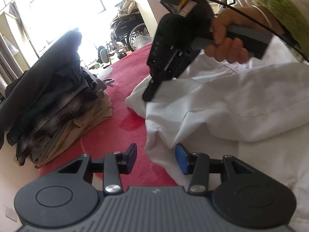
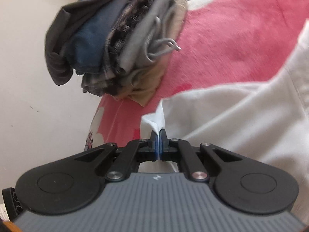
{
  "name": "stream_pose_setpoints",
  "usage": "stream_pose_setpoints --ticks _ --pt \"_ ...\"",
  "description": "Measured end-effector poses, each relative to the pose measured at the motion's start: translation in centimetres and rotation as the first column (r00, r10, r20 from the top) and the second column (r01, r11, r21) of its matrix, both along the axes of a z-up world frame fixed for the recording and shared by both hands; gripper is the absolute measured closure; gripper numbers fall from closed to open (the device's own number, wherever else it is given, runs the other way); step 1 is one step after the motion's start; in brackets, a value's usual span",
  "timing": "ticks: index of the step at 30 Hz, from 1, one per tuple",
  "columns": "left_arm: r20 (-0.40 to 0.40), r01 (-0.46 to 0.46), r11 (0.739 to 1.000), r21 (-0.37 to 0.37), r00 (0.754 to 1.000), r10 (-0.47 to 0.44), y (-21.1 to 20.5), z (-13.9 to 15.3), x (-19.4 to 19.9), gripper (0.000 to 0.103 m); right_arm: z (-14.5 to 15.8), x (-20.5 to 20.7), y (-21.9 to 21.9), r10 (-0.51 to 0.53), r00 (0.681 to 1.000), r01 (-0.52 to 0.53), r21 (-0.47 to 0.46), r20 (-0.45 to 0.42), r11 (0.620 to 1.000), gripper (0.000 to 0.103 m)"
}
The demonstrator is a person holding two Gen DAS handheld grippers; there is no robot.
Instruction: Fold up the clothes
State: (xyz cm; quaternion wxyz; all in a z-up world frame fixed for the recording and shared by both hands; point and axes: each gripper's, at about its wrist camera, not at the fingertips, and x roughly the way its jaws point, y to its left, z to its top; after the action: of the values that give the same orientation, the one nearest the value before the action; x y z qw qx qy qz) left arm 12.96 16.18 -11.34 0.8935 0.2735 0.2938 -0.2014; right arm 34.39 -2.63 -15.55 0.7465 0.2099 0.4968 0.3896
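Nearest, the left gripper hangs low over the bed with its two fingers spread apart and nothing between them; its blue-padded finger sits just beside a drooping fold of the white garment, the other finger over the pink blanket. The white garment lies crumpled across the right side of the bed, reaching toward the person. Farther off, the right gripper has its pads pressed together on a thin edge of the white cloth, a small peak of fabric standing up from between them. A hand grips that tool's grey handle, and its dark body tilts down into the cloth. On the left, at the blanket's edge, sits a stack of folded clothes, dark, plaid and beige layers with a grey drawstring trailing out. A wheelchair stands far back by the bright window.
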Motion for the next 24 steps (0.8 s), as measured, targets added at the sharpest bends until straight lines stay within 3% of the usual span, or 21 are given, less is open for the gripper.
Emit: stream_pose_setpoints --ticks 2,3,5,8,11,15,16,18,21,24 --pt "0.002 -0.014 1.0 -0.011 1.0 0.014 -0.2 0.0 0.5 0.079 -0.3 -0.2 -0.4 -0.015 1.0 0.015 0.03 -0.007 0.999 0.103" --pt "0.001 -0.026 0.999 -0.022 1.0 0.026 -0.2 0.1 0.7 0.096 -0.2 -0.2 -0.4 -0.019 1.0 0.019 0.051 0.001 0.998 0.103" --pt "-0.002 -0.064 0.996 -0.059 0.998 0.064 0.1 0.3 0.7 0.099 0.1 -0.3 -0.3 -0.018 1.0 0.016 0.081 0.023 0.997 0.103" --pt "-0.011 -0.102 0.993 -0.06 0.995 0.101 0.4 0.1 0.2 0.099 0.3 -0.7 0.9 0.007 0.995 -0.01 0.037 0.097 0.999 0.103" --pt "-0.018 -0.112 0.994 -0.016 0.994 0.112 0.2 -0.5 -0.1 0.099 -0.4 -1.1 2.8 0.04 0.985 -0.024 -0.091 0.17 0.996 0.101" --pt "-0.009 -0.167 0.986 -0.011 0.986 0.167 0.8 0.3 -0.5 0.087 0.3 -1.1 2.0 -0.007 0.98 0.029 -0.105 0.2 0.994 0.092" --pt "-0.007 -0.181 0.983 -0.009 0.984 0.181 1.0 0.5 -0.6 0.074 0.8 -1.1 1.4 -0.033 0.977 0.058 -0.114 0.211 0.992 0.083" --pt "-0.002 -0.208 0.978 -0.007 0.978 0.208 1.3 0.9 -0.8 0.052 2.6 -1.4 -0.8 -0.088 0.968 0.119 -0.123 0.234 0.985 0.076" --pt "0.005 -0.248 0.969 -0.004 0.969 0.248 1.8 1.6 -1.1 0.049 5.9 -2.6 -5.1 -0.152 0.954 0.187 -0.119 0.259 0.975 0.076" --pt "0.004 -0.303 0.953 -0.033 0.953 0.303 2.5 2.5 -1.2 0.047 9.1 -6.5 -10.5 -0.18 0.951 0.215 -0.117 0.25 0.97 0.076"
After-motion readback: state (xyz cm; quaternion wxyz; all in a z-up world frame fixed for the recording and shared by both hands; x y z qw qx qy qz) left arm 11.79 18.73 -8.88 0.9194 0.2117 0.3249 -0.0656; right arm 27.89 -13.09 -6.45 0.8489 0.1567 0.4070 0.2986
